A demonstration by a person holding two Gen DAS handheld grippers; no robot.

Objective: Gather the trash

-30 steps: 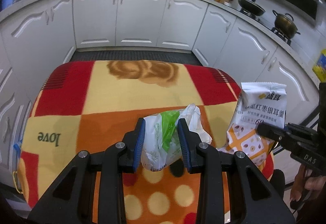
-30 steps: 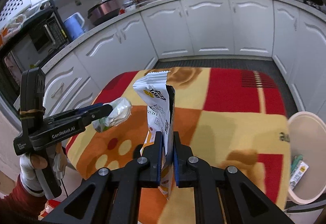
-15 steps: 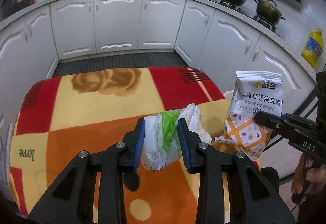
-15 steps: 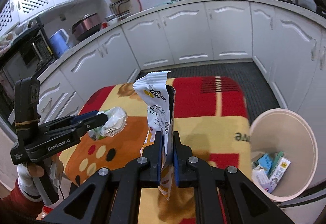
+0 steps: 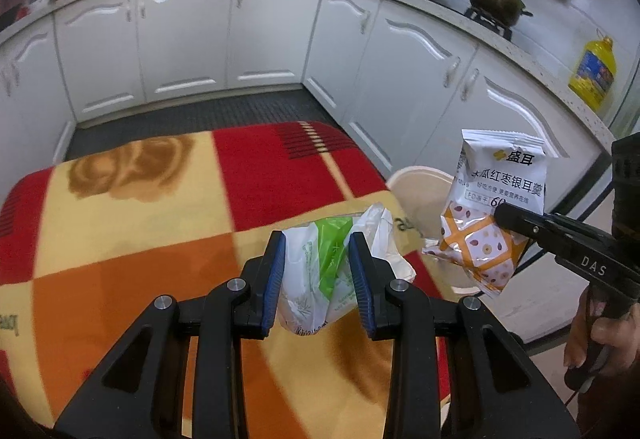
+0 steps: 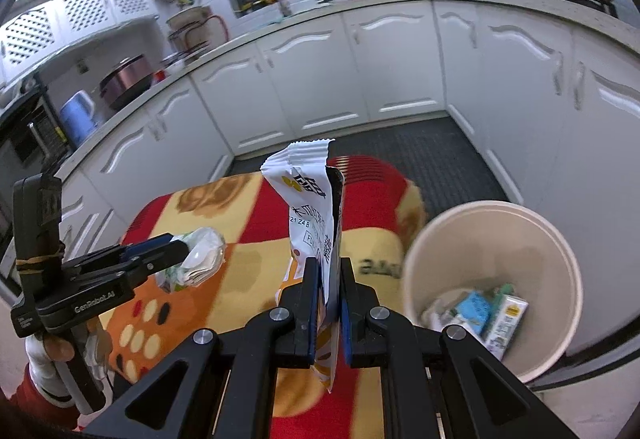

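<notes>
Your left tool (image 5: 318, 271) is clamped on a crumpled plastic bag (image 5: 336, 263), white with a green patch, which bulges out between the two blue pads (image 5: 274, 279) and hangs above the desk (image 5: 140, 239) covered in a red, orange and cream patterned cloth. From the right wrist view, that same left tool (image 6: 176, 251) sits off to the left side with the bag (image 6: 200, 259) bunched at its tip, over the orange part of the cloth.

Your right tool (image 6: 329, 307) grips a snack packet (image 6: 312, 215), white at the top with an orange patterned lower half and printed Chinese text. The packet stands upright, its crimped top edge uppermost and its lower corner poking out beneath the pads. In the left wrist view the right tool (image 5: 516, 219) holds the packet (image 5: 496, 207) in the air past the desk's right edge.

Just beside the desk, a cream round bin (image 6: 556, 251) stands on the floor, with several small cartons and wrappers (image 6: 480, 315) lying at its bottom. The packet is near the bin's rim, not inside it.
</notes>
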